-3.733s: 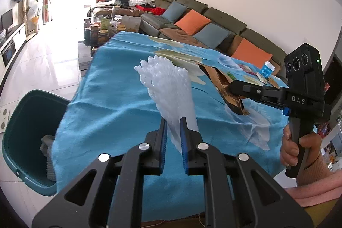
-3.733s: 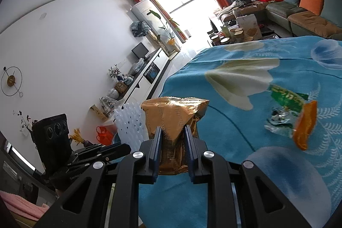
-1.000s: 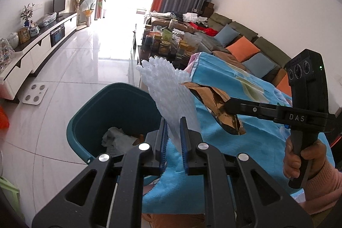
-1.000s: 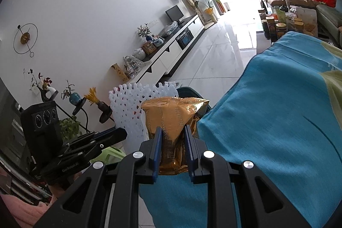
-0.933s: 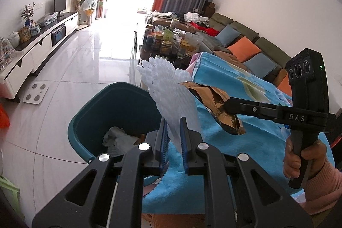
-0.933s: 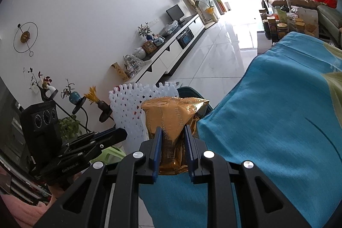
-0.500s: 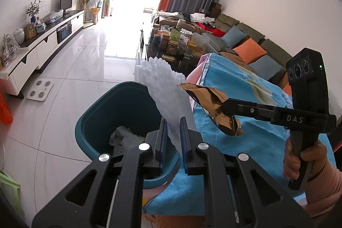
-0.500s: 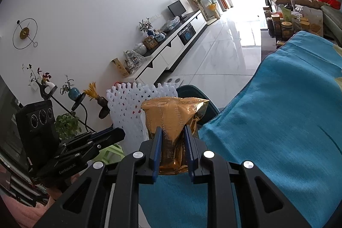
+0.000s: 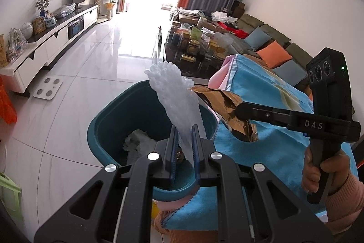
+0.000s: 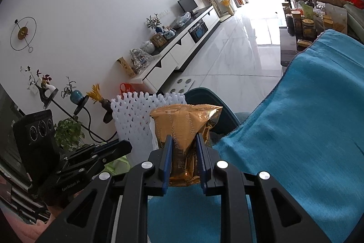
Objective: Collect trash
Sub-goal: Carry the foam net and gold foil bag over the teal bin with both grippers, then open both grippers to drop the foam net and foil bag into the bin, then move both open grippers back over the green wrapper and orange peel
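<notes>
My left gripper (image 9: 183, 131) is shut on a white foam net sleeve (image 9: 177, 97), held up over the teal trash bin (image 9: 102, 129). Crumpled pale trash (image 9: 138, 142) lies inside the bin. My right gripper (image 10: 183, 142) is shut on a gold snack bag (image 10: 184, 124), at the edge of the blue tablecloth (image 10: 307, 129). In the left wrist view the same bag (image 9: 227, 111) hangs from the right gripper (image 9: 241, 109) just right of the bin's rim. In the right wrist view the foam net (image 10: 136, 115) and the left gripper (image 10: 122, 147) sit to the left, the bin (image 10: 204, 95) behind the bag.
The blue tablecloth (image 9: 273, 140) drapes over the table beside the bin. A dark coffee table (image 9: 195, 54) crowded with jars stands beyond, a sofa (image 9: 273, 47) to the right. A white bathroom scale (image 9: 47, 88) lies on the tiled floor; a TV cabinet (image 9: 45, 42) lines the left wall.
Both grippers have drifted toward the bin; the bin now sits closer under the foam net, and the gold bag has neared the bin's rim. Both grips are unchanged.
</notes>
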{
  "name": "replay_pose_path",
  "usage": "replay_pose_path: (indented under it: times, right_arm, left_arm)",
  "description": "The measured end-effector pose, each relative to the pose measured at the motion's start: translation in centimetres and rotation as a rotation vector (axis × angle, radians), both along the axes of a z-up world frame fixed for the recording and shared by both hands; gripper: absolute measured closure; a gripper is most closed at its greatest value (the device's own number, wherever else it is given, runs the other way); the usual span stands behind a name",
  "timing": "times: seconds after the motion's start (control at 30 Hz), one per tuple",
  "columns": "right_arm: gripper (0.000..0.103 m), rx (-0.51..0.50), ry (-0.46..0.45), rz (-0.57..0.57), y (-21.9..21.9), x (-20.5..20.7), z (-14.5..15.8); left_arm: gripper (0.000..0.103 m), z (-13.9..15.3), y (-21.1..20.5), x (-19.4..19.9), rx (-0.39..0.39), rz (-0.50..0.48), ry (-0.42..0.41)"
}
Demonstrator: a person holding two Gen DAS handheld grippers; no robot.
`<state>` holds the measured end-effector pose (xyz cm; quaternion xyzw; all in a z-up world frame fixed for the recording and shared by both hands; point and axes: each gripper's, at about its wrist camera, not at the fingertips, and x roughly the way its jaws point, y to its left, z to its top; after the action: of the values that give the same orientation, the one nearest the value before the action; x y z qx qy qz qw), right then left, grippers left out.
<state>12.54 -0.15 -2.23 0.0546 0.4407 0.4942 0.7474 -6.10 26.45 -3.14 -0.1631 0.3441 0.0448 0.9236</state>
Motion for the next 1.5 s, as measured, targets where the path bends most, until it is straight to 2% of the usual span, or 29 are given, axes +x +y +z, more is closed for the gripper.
replay_pose_path:
  times: [0.57, 0.8, 0.93, 1.0, 1.1, 1.2, 1.27, 1.5]
  right_arm:
    - [0.083, -0.079, 0.008, 0.014, 4.0, 1.1, -1.4]
    - [0.078, -0.156, 0.008, 0.009, 6.4, 1.6, -1.9]
    - [0.071, -0.163, 0.003, 0.007, 6.9, 1.8, -1.9]
    - [0.068, -0.149, 0.001, 0.010, 6.6, 1.8, -1.9]
    - [0.065, -0.129, -0.001, 0.005, 5.4, 1.5, -1.6]
    - [0.061, -0.105, -0.028, -0.003, 3.3, 1.0, -0.9]
    - [0.057, -0.090, -0.056, -0.014, 1.2, 0.4, -0.2]
    - [0.057, -0.055, -0.142, -0.146, -8.7, -1.3, 2.6]
  left_arm:
    - [0.090, -3.0, 1.5, 1.7, -0.019, 0.082, 0.081]
    - [0.088, -4.9, 2.5, 2.7, -0.051, 0.098, 0.116]
    - [0.075, -5.9, 2.7, 3.6, -0.062, 0.102, 0.130]
    - [0.072, -6.3, 2.7, 3.8, -0.067, 0.109, 0.139]
    - [0.068, -6.2, 2.5, 3.5, -0.058, 0.110, 0.122]
    - [0.059, -5.2, 1.1, 3.0, -0.030, 0.077, 0.073]
    - [0.054, -4.0, -0.5, 2.9, -0.013, 0.027, 0.032]
    - [0.050, -0.9, -8.4, 4.0, 0.023, -0.216, -0.069]
